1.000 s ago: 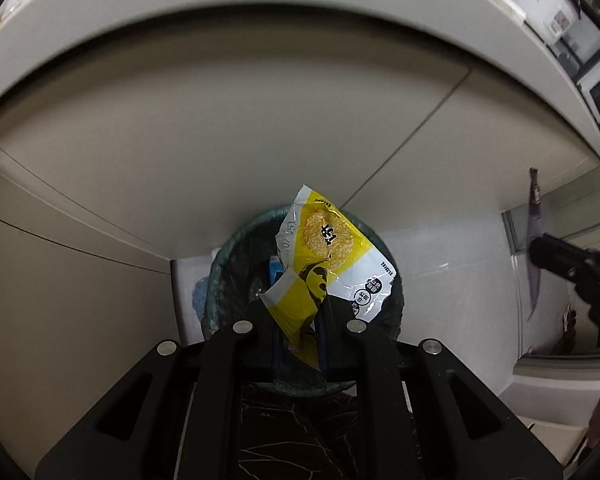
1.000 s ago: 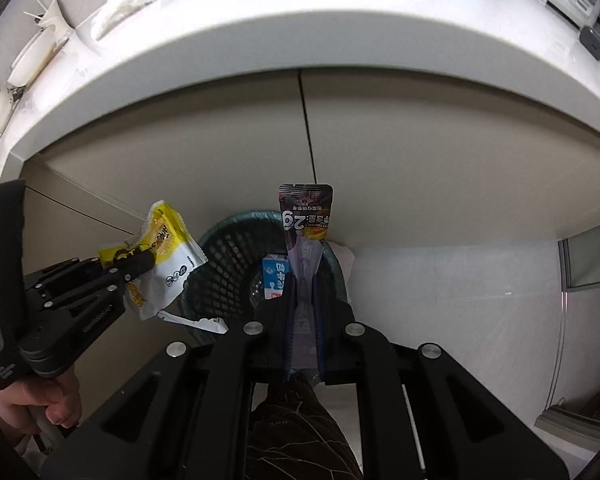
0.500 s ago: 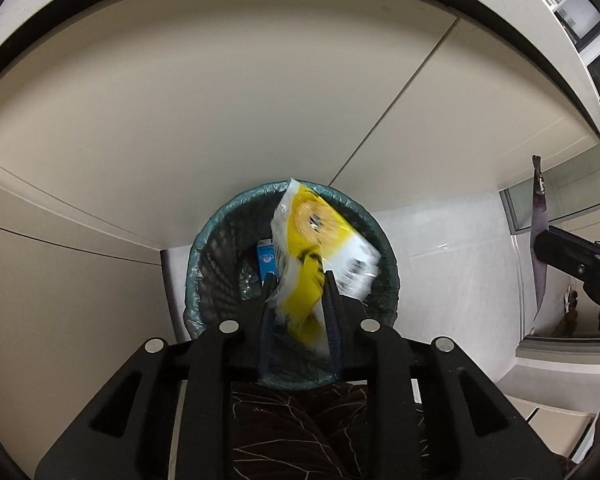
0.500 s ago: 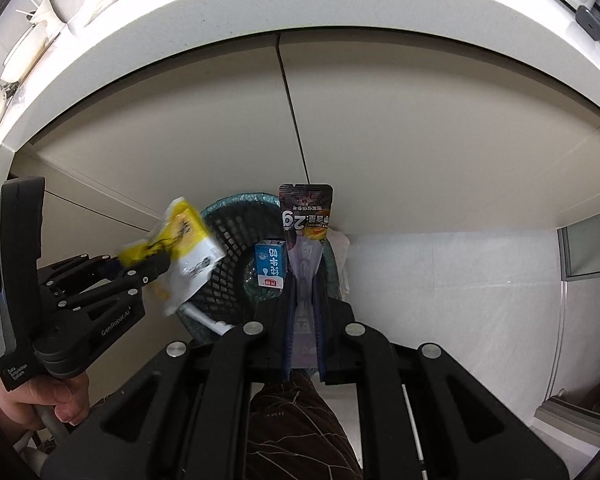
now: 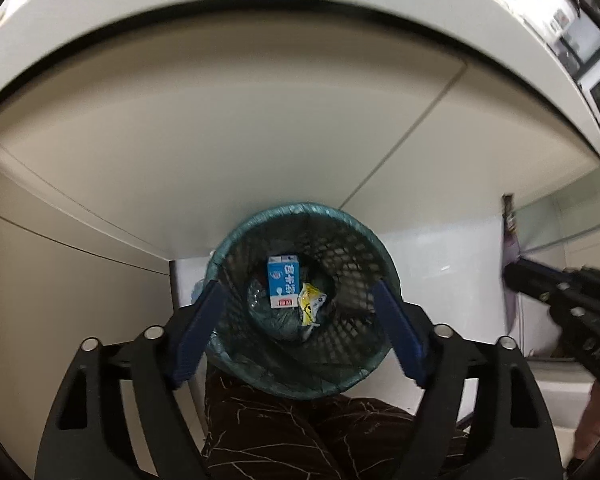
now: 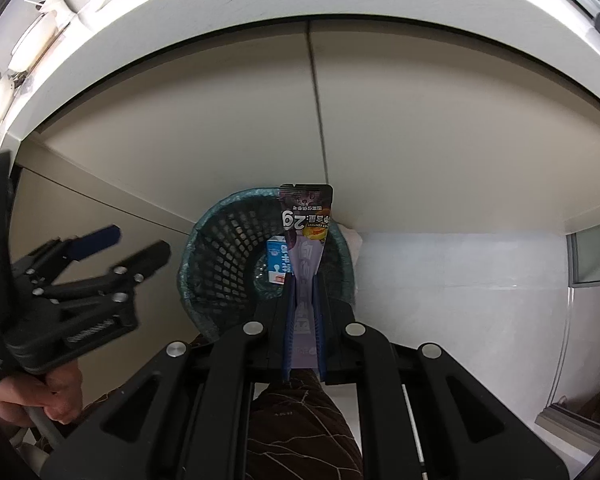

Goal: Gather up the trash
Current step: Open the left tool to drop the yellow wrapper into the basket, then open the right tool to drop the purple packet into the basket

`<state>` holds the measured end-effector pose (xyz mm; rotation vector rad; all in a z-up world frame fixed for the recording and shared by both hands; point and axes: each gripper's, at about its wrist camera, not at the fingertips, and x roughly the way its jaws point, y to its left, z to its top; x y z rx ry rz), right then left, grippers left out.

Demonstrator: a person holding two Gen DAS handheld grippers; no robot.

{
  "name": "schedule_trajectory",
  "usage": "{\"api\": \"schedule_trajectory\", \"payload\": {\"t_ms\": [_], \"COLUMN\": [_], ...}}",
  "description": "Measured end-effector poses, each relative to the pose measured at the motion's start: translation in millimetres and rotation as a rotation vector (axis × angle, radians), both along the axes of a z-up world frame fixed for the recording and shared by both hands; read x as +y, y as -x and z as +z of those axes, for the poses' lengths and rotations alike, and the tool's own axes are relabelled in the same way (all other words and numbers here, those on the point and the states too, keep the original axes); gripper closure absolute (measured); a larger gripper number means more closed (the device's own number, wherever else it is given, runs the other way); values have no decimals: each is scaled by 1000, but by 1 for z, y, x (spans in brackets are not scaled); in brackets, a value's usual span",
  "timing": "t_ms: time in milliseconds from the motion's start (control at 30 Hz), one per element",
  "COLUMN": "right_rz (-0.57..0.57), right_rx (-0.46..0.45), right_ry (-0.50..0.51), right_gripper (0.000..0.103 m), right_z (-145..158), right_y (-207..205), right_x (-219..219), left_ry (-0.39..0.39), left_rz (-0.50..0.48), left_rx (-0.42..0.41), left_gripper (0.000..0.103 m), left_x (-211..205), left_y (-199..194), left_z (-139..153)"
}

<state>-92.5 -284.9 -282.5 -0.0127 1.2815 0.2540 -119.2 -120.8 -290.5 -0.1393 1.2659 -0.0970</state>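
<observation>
Looking straight down through my left gripper [image 5: 300, 312], I see its two blue-padded jaws spreading apart with nothing between them. Below them sits a round teal mesh wastebasket [image 5: 364, 236] lined with a thin bag, standing on a pale floor at the foot of cream cabinet doors [image 5: 220, 140]. At the bottom of the basket lies a yellow snack wrapper [image 5: 311, 303], crumpled and touching the right edge of a small blue and white milk carton [image 5: 283, 281] that lies flat.

At the right edge of this view my right gripper [image 5: 514, 272] shows as a dark shape with a strip of purple packet [image 5: 510, 248] sticking up from it.

From the right wrist camera, my right gripper [image 6: 303, 308] has its jaws pressed together on a purple packet [image 6: 306, 224], which stands upright above the fingertips with printed digits upside down. The packet is over the right side of the wastebasket [image 6: 220, 248], and the carton [image 6: 277, 260] peeks out just left of it.

My left gripper [image 6: 128, 248] appears at the left of this view, jaws parted, held by a hand [image 6: 32, 396] near the lower corner. A dark patterned trouser leg [image 6: 296, 424] shows beneath the gripper.
</observation>
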Motion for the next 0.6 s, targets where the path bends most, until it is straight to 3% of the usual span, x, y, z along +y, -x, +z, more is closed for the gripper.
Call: {"api": "schedule_trajectory", "payload": {"t_ms": [133,433,600], "right_rz": [31,132,162], "right_rx": [9,44,65], "right_ry": [-19,-14,-13], "right_gripper": [95,94,87], "right_z": [-5,-22,-27], "right_y": [-2,-9,-14], "right_x": [11,46,61], "left_ry": [-8,-18,-32], "left_rz": [42,132,157], "left_rx": [-32,-19,-8], "left_gripper": [6,6,6], "left_x": [20,60,75], "left_y": [5,16,19], "left_z": [13,24,25]}}
